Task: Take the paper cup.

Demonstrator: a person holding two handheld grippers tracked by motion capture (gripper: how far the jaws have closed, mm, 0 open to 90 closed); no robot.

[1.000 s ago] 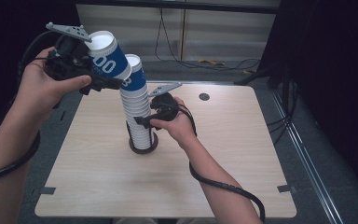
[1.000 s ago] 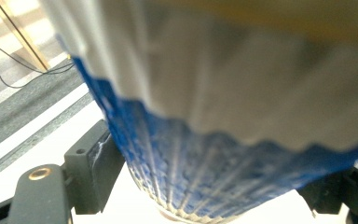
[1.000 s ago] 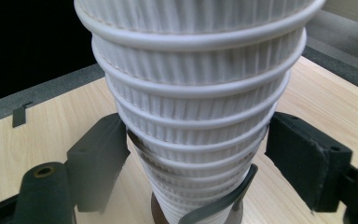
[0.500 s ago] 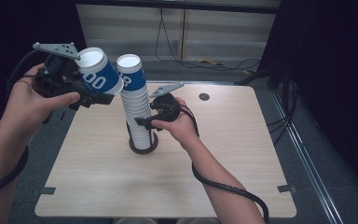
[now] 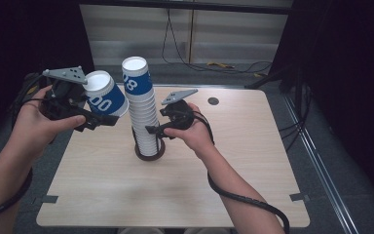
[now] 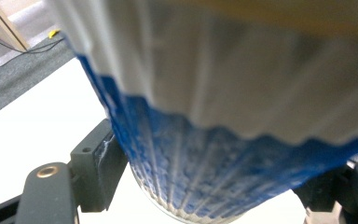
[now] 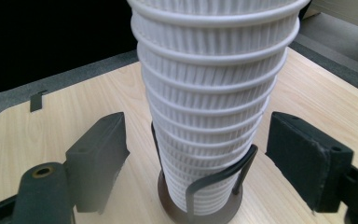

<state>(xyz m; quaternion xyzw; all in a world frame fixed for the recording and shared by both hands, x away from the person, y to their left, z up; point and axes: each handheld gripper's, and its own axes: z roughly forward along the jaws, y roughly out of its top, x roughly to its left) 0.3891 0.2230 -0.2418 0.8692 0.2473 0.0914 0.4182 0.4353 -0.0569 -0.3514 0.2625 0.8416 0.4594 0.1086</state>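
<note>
one loose paper cup (image 5: 105, 95), blue band with white numerals, white ribbed lower wall and white inside, sits tilted in the left gripper (image 5: 95, 119) above the table's left part, its open mouth facing up and toward the camera. the jaws have just been closing and now clamp the cup; in the left gripper view the corrugated blue-and-white wall (image 6: 223, 116) lies between the two black pads, pressed on both sides.

one stack of cups (image 5: 143, 114) stands upright near the table's middle, tapering downward, top cup showing a blue band and a white inside. rolled white rims ring the stack; about ten are countable in the right gripper view (image 7: 209, 102), fine vertical ribs between them. the stack sits in one dark round holder (image 5: 150, 150) with thin curved wire uprights (image 7: 223, 177).

the right gripper (image 5: 157, 131) sits low beside the stack, its jaws spread to either side of it. in its own view both black, blocky pads stand clear of the ribbed wall, gaps on both sides: open, gripping nothing.

table (image 5: 253, 161): one pale wood-grain top, rounded corners, one small dark round hole (image 5: 213, 101) near the far edge.
</note>
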